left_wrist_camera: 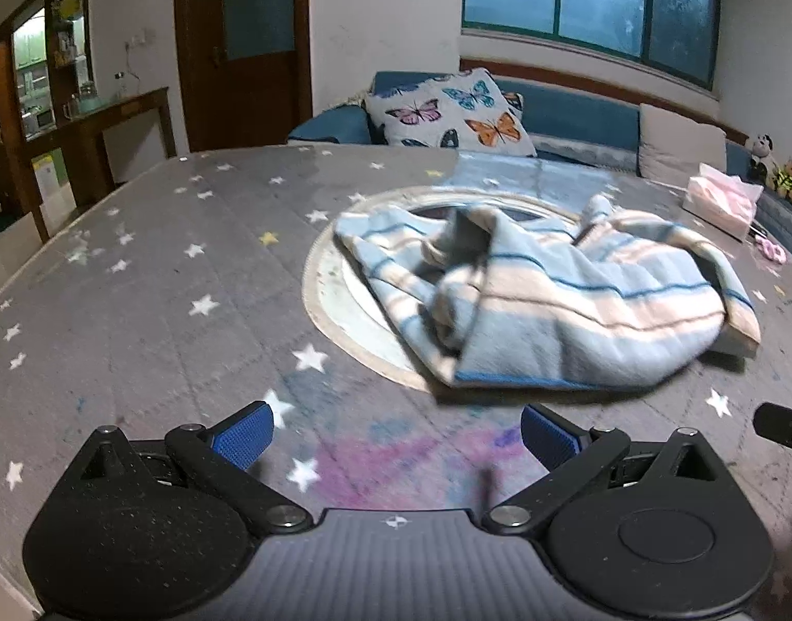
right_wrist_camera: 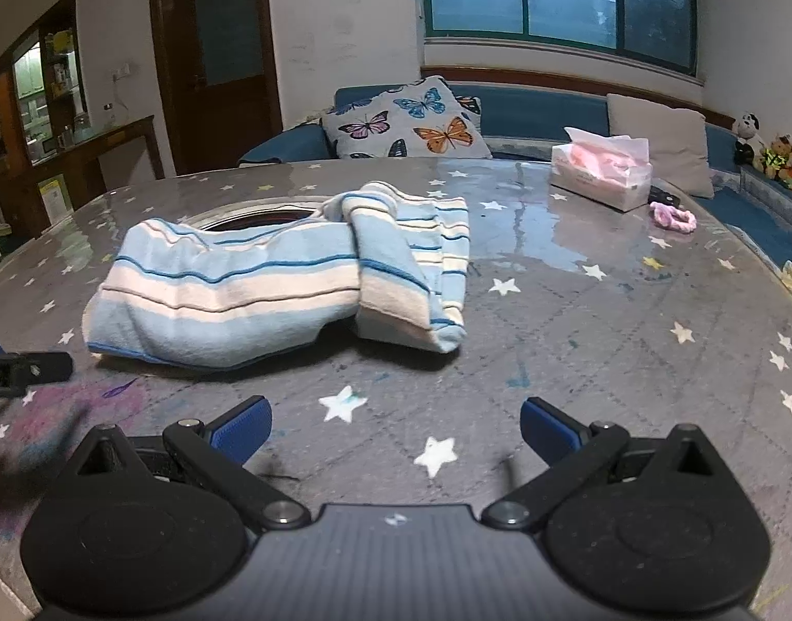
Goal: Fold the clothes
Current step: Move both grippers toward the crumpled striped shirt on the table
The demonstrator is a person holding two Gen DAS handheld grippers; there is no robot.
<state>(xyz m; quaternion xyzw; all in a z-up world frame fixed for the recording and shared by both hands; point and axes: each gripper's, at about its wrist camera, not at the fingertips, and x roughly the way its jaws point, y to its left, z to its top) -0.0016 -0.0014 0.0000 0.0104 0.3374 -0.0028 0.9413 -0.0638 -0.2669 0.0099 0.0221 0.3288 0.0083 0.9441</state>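
Striped blue and cream, the sweater (right_wrist_camera: 271, 284) is seen crumpled on the grey starred table (right_wrist_camera: 577, 310), partly over a round inset. Its long axis runs left to right across the table. Both the left gripper (left_wrist_camera: 396, 434) and right gripper (right_wrist_camera: 396, 427) are spread wide and empty, near it.

Striped garment (left_wrist_camera: 551, 300) crumpled on starry table (left_wrist_camera: 137, 284), tongs (left_wrist_camera: 396, 437) spread.

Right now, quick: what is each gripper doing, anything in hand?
Left gripper: open, holding nothing, short of the striped garment.
Right gripper: open, holding nothing, above the star-patterned table.
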